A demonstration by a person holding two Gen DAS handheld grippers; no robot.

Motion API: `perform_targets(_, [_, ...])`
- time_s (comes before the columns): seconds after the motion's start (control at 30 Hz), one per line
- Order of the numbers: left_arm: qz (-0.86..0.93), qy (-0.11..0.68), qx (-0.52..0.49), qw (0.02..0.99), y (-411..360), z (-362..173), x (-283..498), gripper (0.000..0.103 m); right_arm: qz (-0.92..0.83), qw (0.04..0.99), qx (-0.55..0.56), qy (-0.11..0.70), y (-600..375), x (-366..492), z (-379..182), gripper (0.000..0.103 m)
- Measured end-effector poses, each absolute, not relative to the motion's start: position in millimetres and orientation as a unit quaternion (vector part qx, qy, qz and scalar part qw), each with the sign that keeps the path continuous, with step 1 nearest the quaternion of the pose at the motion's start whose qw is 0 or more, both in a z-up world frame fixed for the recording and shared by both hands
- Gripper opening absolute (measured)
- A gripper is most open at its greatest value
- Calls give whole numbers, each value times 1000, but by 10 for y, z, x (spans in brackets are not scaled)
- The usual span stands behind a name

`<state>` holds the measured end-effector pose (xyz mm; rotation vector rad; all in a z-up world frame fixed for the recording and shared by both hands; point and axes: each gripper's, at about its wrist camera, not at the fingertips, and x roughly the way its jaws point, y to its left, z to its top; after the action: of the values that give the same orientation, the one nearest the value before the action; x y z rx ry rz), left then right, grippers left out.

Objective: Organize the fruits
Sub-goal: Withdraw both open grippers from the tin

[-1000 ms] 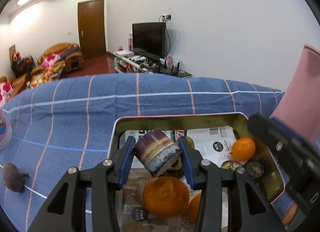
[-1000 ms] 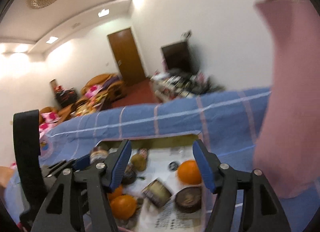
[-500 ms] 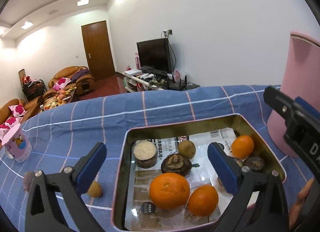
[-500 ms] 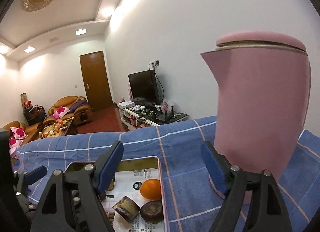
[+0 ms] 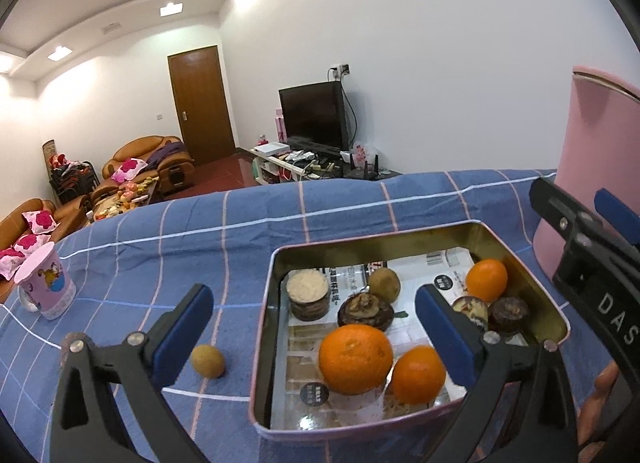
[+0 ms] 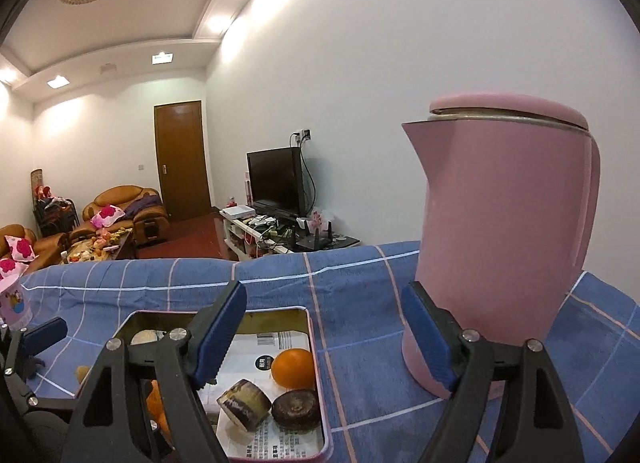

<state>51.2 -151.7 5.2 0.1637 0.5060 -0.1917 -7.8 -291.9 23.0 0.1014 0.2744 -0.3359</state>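
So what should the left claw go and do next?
Probably swing left and down toward the small brown fruit lying on the blue cloth just outside the tin tray. The left claw is open and holds nothing, and that fruit seems the only one in view not in the tray.

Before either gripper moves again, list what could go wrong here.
1. The small brown fruit lies loose on the cloth outside the tin; a nudge from the open left gripper may roll it away.
2. The pink kettle stands close to the open right gripper; a swing could knock it.
3. The tin is crowded, so another fruit might jostle the large orange.
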Motion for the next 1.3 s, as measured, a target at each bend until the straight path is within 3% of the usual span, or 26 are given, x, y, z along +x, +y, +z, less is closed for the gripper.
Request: perform_targets(1.3, [-76, 248, 55, 964, -777, 48, 225, 103, -148, 977, 39, 149, -2169, -394, 197, 81])
